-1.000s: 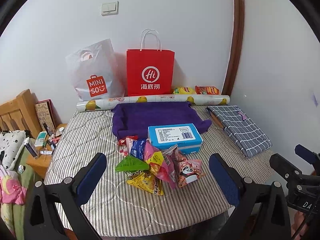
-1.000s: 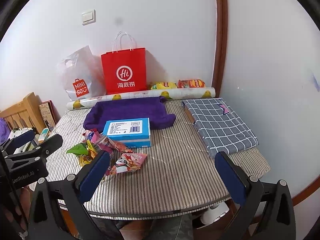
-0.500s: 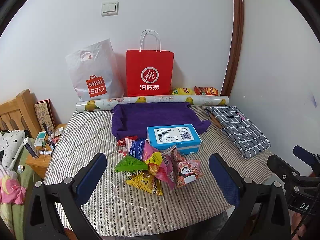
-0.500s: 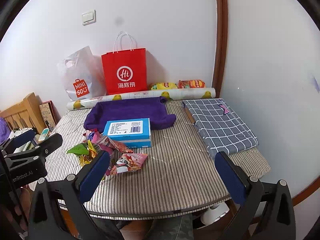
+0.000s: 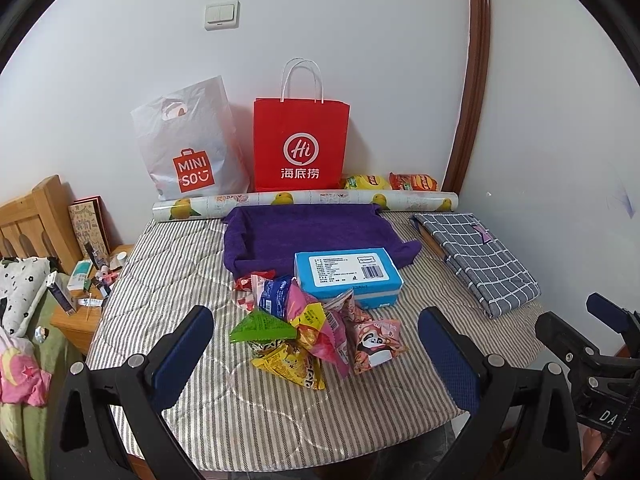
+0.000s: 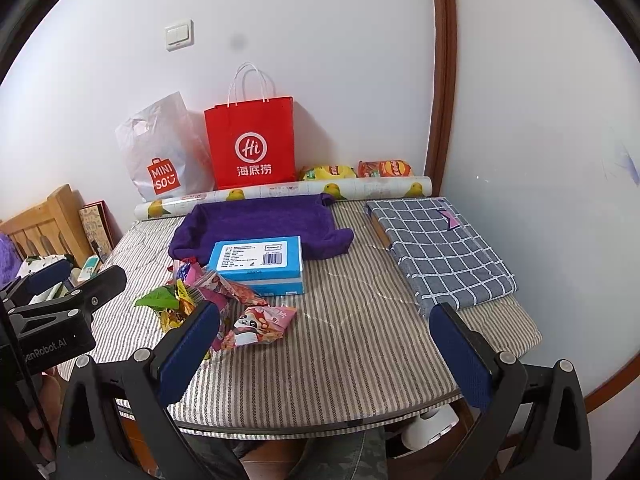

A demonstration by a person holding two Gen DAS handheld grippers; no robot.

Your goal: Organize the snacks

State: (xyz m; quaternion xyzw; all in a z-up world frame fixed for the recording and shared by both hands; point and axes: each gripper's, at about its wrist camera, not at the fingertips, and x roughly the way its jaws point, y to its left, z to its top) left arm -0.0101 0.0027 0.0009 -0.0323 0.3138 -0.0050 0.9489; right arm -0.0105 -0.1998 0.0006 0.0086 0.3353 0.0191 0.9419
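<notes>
A pile of small snack packets lies on the striped table, with a green triangular one at its left and a pink panda packet at its right. A blue box sits just behind the pile, on the edge of a purple cloth tray. The pile and box also show in the right wrist view. My left gripper is open and empty, held just before the pile. My right gripper is open and empty, to the right of the pile above the table's front edge.
A red paper bag and a white Miniso bag stand against the wall behind a paper roll. Two chip bags lie in the back corner. A folded grey checked cloth lies right. A cluttered bedside stand is left.
Both views have shifted only slightly; the grippers stay open and nothing on the table has moved.
</notes>
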